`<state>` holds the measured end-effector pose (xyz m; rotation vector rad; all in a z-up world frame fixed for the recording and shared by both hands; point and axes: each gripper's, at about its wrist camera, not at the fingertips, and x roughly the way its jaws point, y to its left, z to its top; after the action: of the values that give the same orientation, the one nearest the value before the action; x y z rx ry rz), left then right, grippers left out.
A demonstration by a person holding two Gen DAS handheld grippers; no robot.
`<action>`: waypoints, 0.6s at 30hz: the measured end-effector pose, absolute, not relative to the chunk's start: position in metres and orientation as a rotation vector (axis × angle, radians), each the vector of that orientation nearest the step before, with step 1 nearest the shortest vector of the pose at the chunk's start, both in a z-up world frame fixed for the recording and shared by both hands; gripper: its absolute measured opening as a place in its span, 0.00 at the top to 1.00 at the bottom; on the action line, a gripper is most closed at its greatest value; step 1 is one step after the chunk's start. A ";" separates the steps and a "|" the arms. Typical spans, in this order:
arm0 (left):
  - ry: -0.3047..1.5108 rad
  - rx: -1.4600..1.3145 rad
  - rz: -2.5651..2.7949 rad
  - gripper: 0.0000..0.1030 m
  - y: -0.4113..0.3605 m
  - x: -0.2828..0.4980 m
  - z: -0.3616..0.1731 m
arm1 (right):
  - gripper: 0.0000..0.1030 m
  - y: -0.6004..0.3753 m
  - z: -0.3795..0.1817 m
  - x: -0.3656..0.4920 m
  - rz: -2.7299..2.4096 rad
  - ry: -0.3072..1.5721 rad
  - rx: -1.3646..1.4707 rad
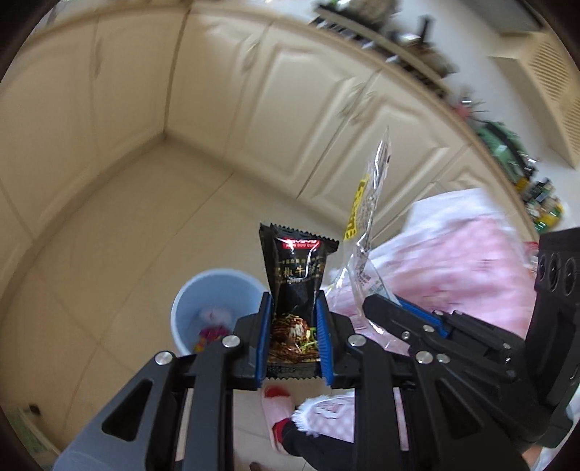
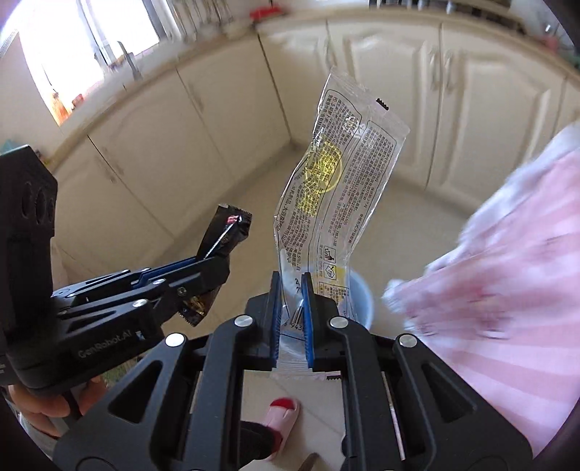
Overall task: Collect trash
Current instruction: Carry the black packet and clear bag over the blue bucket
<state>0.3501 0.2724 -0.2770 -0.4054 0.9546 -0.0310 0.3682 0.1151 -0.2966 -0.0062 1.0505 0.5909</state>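
The right gripper (image 2: 291, 290) pinches a clear wrapper (image 2: 337, 174) above a blue bin (image 2: 362, 300); the left gripper (image 2: 203, 275) holds a black packet (image 2: 226, 235).

Cream cabinets (image 1: 297, 119), pale tiled floor (image 1: 145, 224), bright window (image 2: 108, 25).

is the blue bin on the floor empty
No, in the left wrist view the blue bin already holds a few scraps, something pale and something reddish, lying at its bottom.
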 end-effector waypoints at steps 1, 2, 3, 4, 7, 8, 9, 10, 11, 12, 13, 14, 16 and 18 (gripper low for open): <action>0.974 -0.419 -0.023 0.79 0.278 0.356 -0.292 | 0.89 0.119 -0.314 0.375 0.589 1.085 0.003; 0.999 -0.439 -0.017 0.79 0.284 0.362 -0.311 | 0.89 0.122 -0.328 0.381 0.588 1.114 0.013; 1.023 -0.454 -0.015 0.79 0.288 0.369 -0.328 | 0.89 0.127 -0.354 0.390 0.583 1.172 0.023; 1.045 -0.468 -0.013 0.79 0.292 0.376 -0.344 | 0.89 0.129 -0.367 0.395 0.579 1.198 0.026; 1.102 -0.496 0.000 0.79 0.298 0.394 -0.386 | 0.89 0.137 -0.408 0.410 0.553 1.273 0.012; 1.115 -0.510 0.000 0.79 0.300 0.400 -0.400 | 0.89 0.138 -0.418 0.413 0.546 1.289 0.007; 1.130 -0.524 -0.003 0.79 0.300 0.404 -0.411 | 0.89 0.140 -0.429 0.418 0.535 1.306 0.002; 1.141 -0.550 -0.005 0.78 0.302 0.408 -0.424 | 0.89 0.141 -0.439 0.422 0.529 1.320 -0.002; 1.140 -0.567 -0.005 0.78 0.304 0.410 -0.433 | 0.89 0.142 -0.448 0.426 0.522 1.335 -0.005; 1.137 -0.581 -0.004 0.78 0.305 0.411 -0.442 | 0.89 0.143 -0.454 0.429 0.518 1.343 -0.007; 1.138 -0.594 0.004 0.77 0.307 0.414 -0.449 | 0.89 0.144 -0.461 0.432 0.512 1.353 -0.010; 1.149 -0.615 0.022 0.76 0.309 0.417 -0.458 | 0.89 0.145 -0.467 0.435 0.509 1.362 -0.014; 1.161 -0.657 0.042 0.70 0.313 0.424 -0.464 | 0.89 0.141 -0.476 0.438 0.502 1.376 -0.010; 1.136 -0.695 0.027 0.62 0.321 0.430 -0.463 | 0.89 0.138 -0.483 0.433 0.496 1.385 -0.004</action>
<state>0.4299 0.3208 -0.4634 -0.6947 1.1364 0.0270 0.4330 0.1376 -0.4833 -0.0043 1.3850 0.4960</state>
